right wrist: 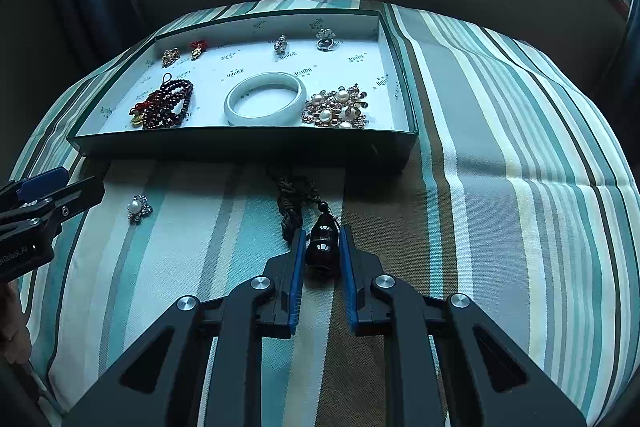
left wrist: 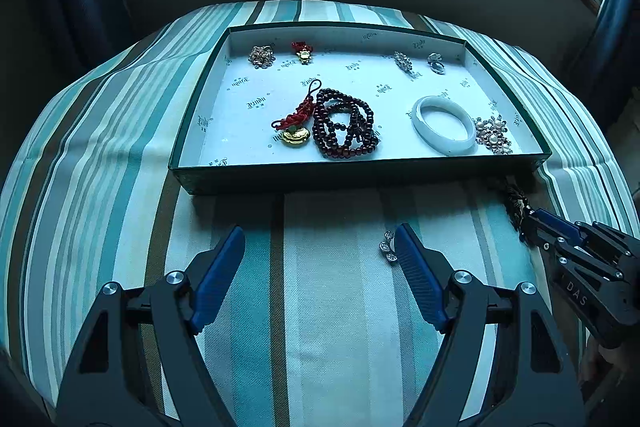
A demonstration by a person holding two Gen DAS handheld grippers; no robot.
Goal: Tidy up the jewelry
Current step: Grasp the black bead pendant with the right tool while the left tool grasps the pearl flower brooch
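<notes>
A shallow green tray (left wrist: 360, 171) (right wrist: 240, 143) with a white liner holds several pieces: dark red beads (left wrist: 346, 125) (right wrist: 170, 105), a white bangle (left wrist: 444, 125) (right wrist: 264, 99), a pearl cluster (left wrist: 493, 135) (right wrist: 336, 107). My right gripper (right wrist: 322, 239) (left wrist: 534, 221) is shut on a dark gourd pendant (right wrist: 322, 239) whose braided cord (right wrist: 294, 197) (left wrist: 516, 203) trails on the cloth toward the tray. My left gripper (left wrist: 320, 239) (right wrist: 60, 187) is open and empty. A small pearl brooch (left wrist: 388, 247) (right wrist: 138, 209) lies on the cloth beside its right finger.
A striped teal cloth (left wrist: 120, 147) (right wrist: 520, 147) covers the table, with a crease at the right. At the tray's back are small charms (left wrist: 262, 55) (right wrist: 326, 39). A dark wall and windows lie beyond the far edge.
</notes>
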